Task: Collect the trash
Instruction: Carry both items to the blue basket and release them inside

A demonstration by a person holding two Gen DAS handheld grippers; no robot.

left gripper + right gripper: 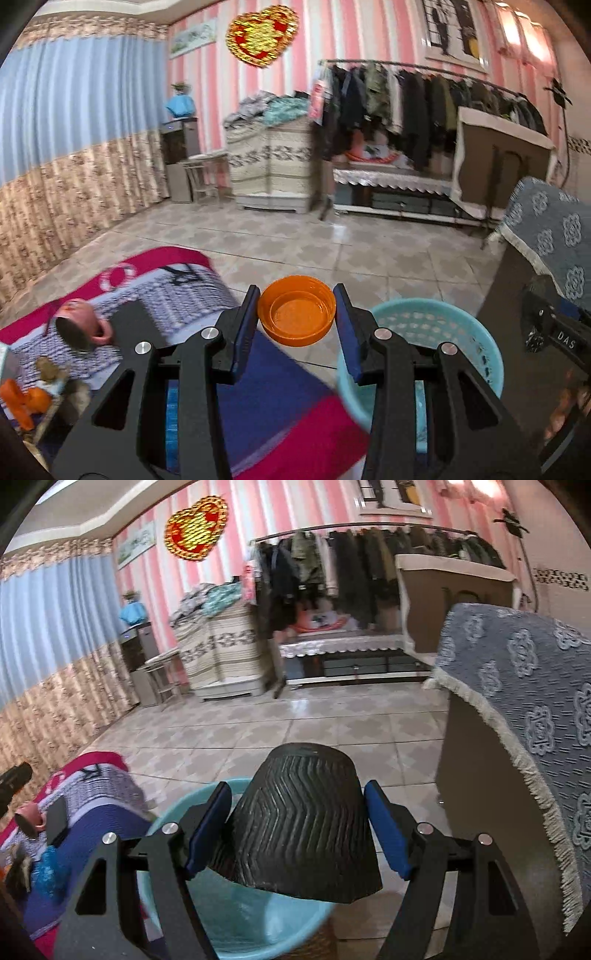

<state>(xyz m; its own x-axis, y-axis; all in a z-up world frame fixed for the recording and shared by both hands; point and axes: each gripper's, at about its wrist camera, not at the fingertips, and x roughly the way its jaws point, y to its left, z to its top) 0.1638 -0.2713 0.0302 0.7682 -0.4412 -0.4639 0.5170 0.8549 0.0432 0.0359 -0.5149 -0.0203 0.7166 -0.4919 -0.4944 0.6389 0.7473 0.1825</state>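
My left gripper (pixel 297 312) is shut on an orange plastic lid (pixel 296 310), held in the air with its hollow side toward the camera, just left of the light blue trash basket (pixel 458 325). My right gripper (pixel 297 819) is shut on a black ribbed cup (pixel 301 819), held upside down directly over the same blue basket (pixel 258 919). The right gripper's body shows at the right edge of the left wrist view (pixel 550 332).
A table with a pink, white and blue cloth (pixel 236 387) stands left of the basket. On it lie a pink mug (pixel 83 325), orange peels (pixel 26 402) and other scraps. A cabinet with a blue patterned cloth (pixel 517 709) stands to the right. Tiled floor (pixel 332 240) lies beyond.
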